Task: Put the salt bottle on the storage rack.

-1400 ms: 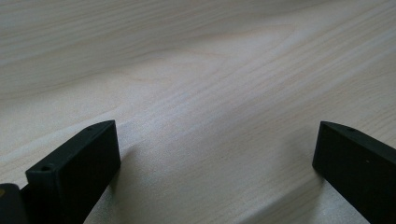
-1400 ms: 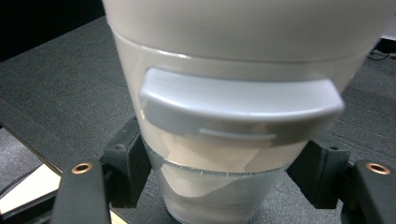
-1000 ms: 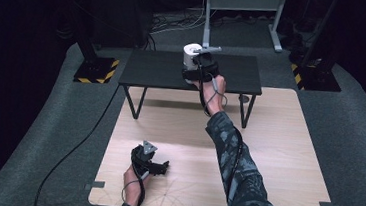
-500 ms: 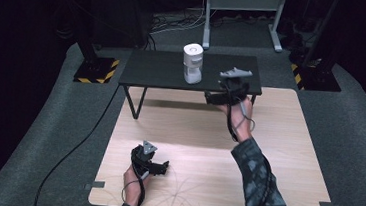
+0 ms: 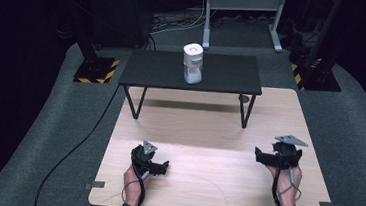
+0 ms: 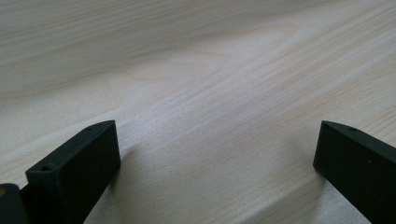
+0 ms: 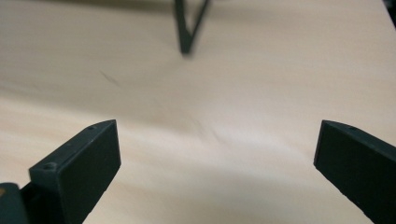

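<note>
The white jar (image 5: pixel 192 63) stands upright on the small black desk (image 5: pixel 233 77), in the upper middle of the high view. It sits near the middle of the desk top, and nothing touches it. I think the job of putting it there is done, because both tools are well apart from it and both are empty.

The left tool (image 5: pixel 159 167) is low in the lower left part of the high view, on or just above the wooden board (image 5: pixel 208 135). In the left gripper view (image 6: pixel 217 154) its two black jaws stand wide apart, with bare pale wood between them.

The right tool (image 5: pixel 261 156) is in the lower right part of the high view, also over the board. In the right gripper view (image 7: pixel 217 154) its jaws are wide apart too and hold nothing. Up at the top of that view is a thin black desk leg (image 7: pixel 189 25), a bit blurry.

Little looks left to do, unless the jar has to move again.

Around the board is grey carpet (image 5: pixel 350 122). A black cable (image 5: pixel 74 143) runs across it on the left. A black and yellow striped foot (image 5: pixel 95 70) sits at the upper left. Nothing stands between the tools and the jar except the front edge of the desk.
</note>
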Tool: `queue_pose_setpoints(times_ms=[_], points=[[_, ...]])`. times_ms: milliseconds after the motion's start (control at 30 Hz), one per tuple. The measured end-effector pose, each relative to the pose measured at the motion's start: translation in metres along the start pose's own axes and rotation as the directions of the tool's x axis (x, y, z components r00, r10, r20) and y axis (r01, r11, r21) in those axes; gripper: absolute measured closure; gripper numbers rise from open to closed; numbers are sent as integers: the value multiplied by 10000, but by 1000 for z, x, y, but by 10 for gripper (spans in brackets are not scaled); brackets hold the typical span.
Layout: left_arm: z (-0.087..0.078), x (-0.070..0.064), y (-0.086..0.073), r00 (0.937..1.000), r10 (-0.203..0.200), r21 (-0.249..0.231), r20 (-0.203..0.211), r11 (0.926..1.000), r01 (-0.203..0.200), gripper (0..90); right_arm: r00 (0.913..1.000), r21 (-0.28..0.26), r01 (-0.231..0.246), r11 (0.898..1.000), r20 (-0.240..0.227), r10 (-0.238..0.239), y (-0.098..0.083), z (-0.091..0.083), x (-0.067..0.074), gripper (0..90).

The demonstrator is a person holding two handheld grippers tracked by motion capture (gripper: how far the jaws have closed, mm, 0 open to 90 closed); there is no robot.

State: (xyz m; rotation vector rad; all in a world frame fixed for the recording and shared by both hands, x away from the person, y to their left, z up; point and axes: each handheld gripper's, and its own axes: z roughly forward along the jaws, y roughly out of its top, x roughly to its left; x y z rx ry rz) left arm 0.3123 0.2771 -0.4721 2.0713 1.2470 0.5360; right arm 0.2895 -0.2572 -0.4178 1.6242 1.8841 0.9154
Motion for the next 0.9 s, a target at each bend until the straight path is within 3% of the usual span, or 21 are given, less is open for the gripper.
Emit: queue_pose_setpoints(times_ms=[167, 467, 567, 667, 833, 900], points=[[0, 0, 0, 10000, -3, 3, -5, 10000, 3, 0, 9978, 320, -527, 9981, 429, 513, -29, 1, -11, 0], [0, 0, 0, 10000, 1, 3, -1, 10000, -1, 1, 9962, 428, -355, 9985, 811, 319, -38, 2, -4, 0], [0, 0, 0, 10000, 9, 4, 10, 10000, -9, 1, 9962, 404, -404, 9984, 786, 371, -41, 2, -3, 0], [0, 0, 0, 10000, 14, 5, 15, 10000, -14, 0, 9977, 320, -533, 9981, 448, 518, -46, 1, -7, 0], [0, 0, 0, 10000, 15, 3, 21, 10000, -15, 0, 9996, 565, 87, 9984, 281, -103, -53, 9, 1, 27], [0, 0, 0, 10000, 22, 3, 22, 10000, -22, 0, 9975, 481, 510, 9975, 470, -533, -58, 12, 11, 141]])
